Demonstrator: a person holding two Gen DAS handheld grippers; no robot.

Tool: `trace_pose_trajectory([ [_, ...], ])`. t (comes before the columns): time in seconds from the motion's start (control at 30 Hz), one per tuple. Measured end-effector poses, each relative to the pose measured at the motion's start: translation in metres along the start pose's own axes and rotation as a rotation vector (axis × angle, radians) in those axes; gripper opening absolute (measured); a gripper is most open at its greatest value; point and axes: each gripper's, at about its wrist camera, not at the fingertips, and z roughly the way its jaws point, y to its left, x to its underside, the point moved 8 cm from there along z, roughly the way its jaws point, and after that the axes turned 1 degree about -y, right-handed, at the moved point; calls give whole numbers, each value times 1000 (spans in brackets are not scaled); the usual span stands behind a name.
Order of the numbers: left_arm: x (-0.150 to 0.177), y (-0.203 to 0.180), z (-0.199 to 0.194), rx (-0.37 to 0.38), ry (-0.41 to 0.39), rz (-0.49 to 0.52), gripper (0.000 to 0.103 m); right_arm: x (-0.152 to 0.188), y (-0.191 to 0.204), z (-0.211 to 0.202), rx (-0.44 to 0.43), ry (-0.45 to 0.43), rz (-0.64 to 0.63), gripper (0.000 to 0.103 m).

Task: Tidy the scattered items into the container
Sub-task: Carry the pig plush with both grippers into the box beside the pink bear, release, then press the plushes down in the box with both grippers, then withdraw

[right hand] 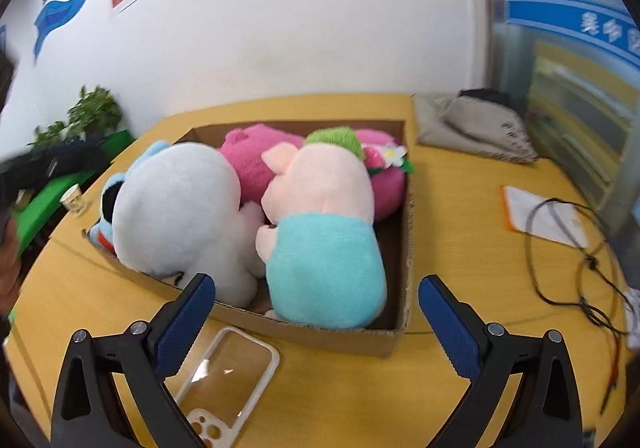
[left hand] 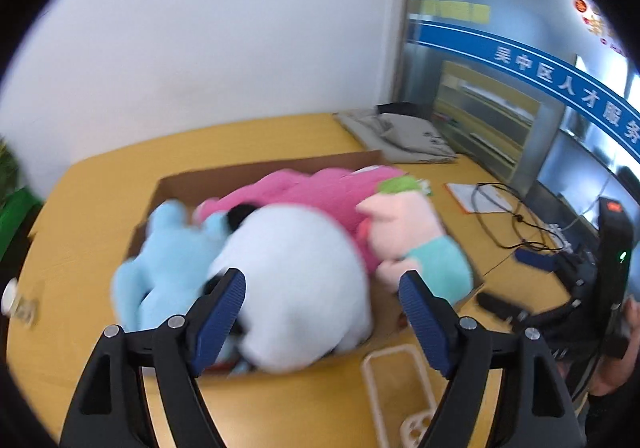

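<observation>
- A cardboard box stands in the middle of the counter.
- Inside it, the polar bear plush lies at the left and the pig plush at the right, touching.
- A third plush lies behind them, at the far wall.
- A phone case lies on the counter just before the box's near wall.
- A paper cup stands left of the box.
- A folded bag lies far right.
- A cable lies right.

The box is open-topped brown cardboard, standing on the yellow table and packed full. The white plush fills its near left side, rising above the rim. The blue plush is wedged against the left wall. The pig, pale pink with a teal body, lies at the near right. The pink plush lies along the far side
</observation>
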Motion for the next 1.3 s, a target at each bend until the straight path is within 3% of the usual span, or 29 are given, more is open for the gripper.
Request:
trace_pose_trajectory([
  [0.17, 36, 43, -16, -64, 22, -77, 79, -2, 19, -4, 59, -21, -36, 103],
  [0.37, 41, 81, 20, -77, 58, -85, 79, -4, 31, 2, 82, -9, -39, 103],
  [0.47, 46, 89, 47, -10, 86, -102, 79, -9, 26, 19, 86, 2, -9, 103],
  [0.57, 59, 95, 70, -9, 141, -126, 78, -12, 17, 51, 88, 34, 17, 103],
  [0.67, 66, 92, 72, -29, 144, -101, 78, -6, 8, 84, 100, 96, 38, 103],
  [0.8, 76, 90, 64, -8, 171, -144, 78, 7, -1, 104, 150, 137, 20, 103],
  [1.07, 94, 70, 52, -71, 188, -84, 78, 15, -5, 82, 160, 106, 21, 103],
  [1.3, 76, 72, 18, -155, 83, -123, 78, 6, 18, 31, 142, 24, -34, 103],
])
